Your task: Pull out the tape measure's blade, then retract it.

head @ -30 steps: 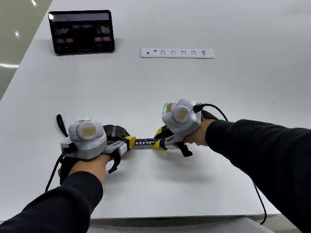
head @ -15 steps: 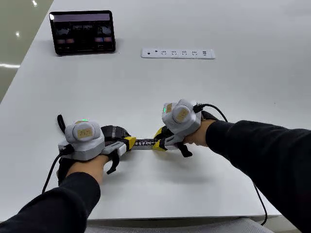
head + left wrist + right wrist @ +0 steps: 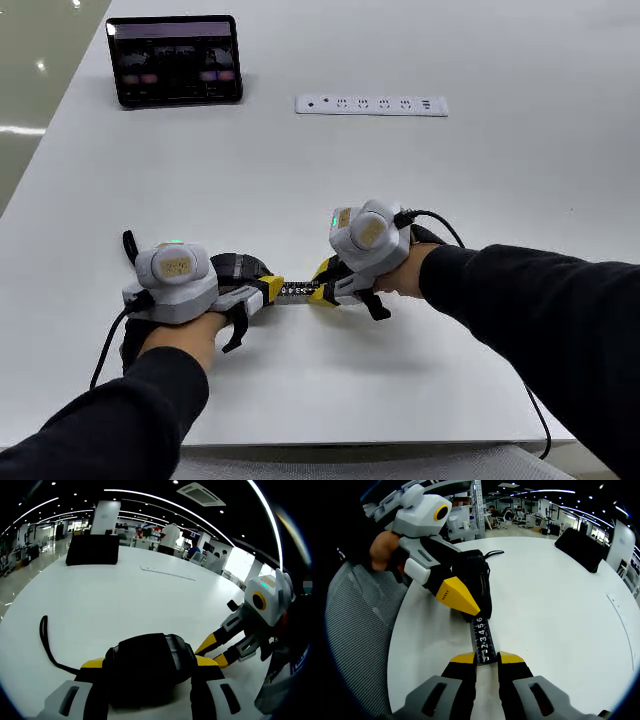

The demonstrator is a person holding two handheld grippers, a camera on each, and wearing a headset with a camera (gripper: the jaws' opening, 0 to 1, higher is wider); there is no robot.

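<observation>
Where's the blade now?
Head view, centre: the blade spans the gap between the case in the left gripper and the right gripper pinching its tip.

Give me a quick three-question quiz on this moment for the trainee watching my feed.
1. True or false: the right gripper is shut on the end of the blade.
2. What is the left gripper clamped on? A the tape measure case; B a screwdriver; C a cup.
3. Fill in: in the head view, the white thing lying on the table to the right of the tablet is a ____.
Key: 1 true; 2 A; 3 power strip.
</observation>
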